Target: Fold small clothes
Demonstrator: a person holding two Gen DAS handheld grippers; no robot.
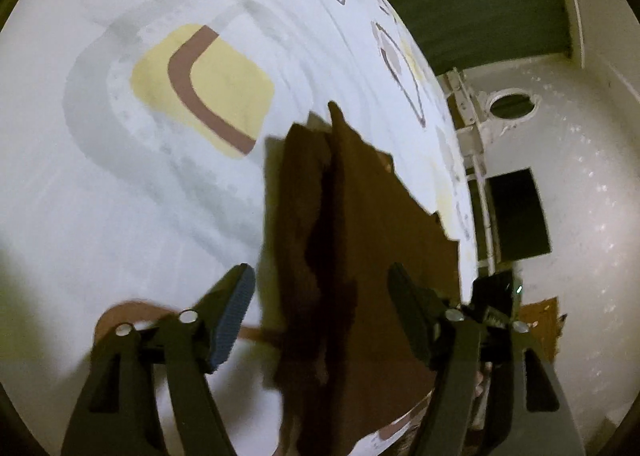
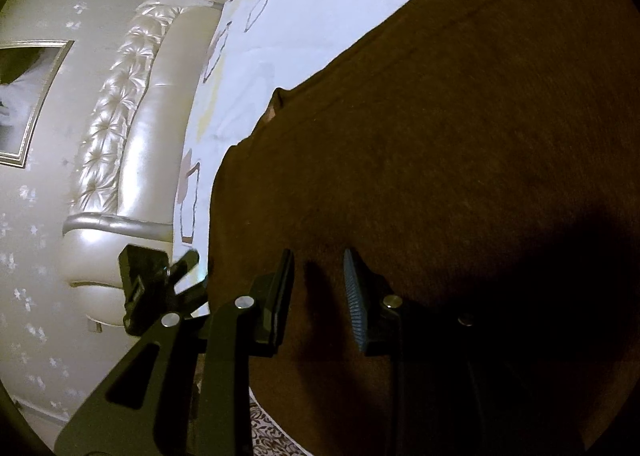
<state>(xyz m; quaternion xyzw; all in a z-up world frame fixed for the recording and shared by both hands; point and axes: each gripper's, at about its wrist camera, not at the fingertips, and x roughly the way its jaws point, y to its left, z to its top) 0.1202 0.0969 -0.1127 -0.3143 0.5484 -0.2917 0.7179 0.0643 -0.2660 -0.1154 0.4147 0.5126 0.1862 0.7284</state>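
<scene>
A small brown garment [image 1: 360,240] lies on a white bedsheet [image 1: 120,195] printed with yellow, grey and brown shapes. In the left wrist view it runs between my left gripper's [image 1: 322,288] wide-open fingers, with a fold down its middle. My left gripper holds nothing. In the right wrist view the same brown garment [image 2: 460,135] fills most of the frame, spread fairly flat. My right gripper [image 2: 318,276] hovers just over its near part, fingers open with a narrow gap, nothing between them.
A padded cream headboard [image 2: 132,127] and patterned wall stand left of the bed in the right wrist view. In the left wrist view the bed edge [image 1: 460,159] drops to a white floor with a dark panel [image 1: 516,211].
</scene>
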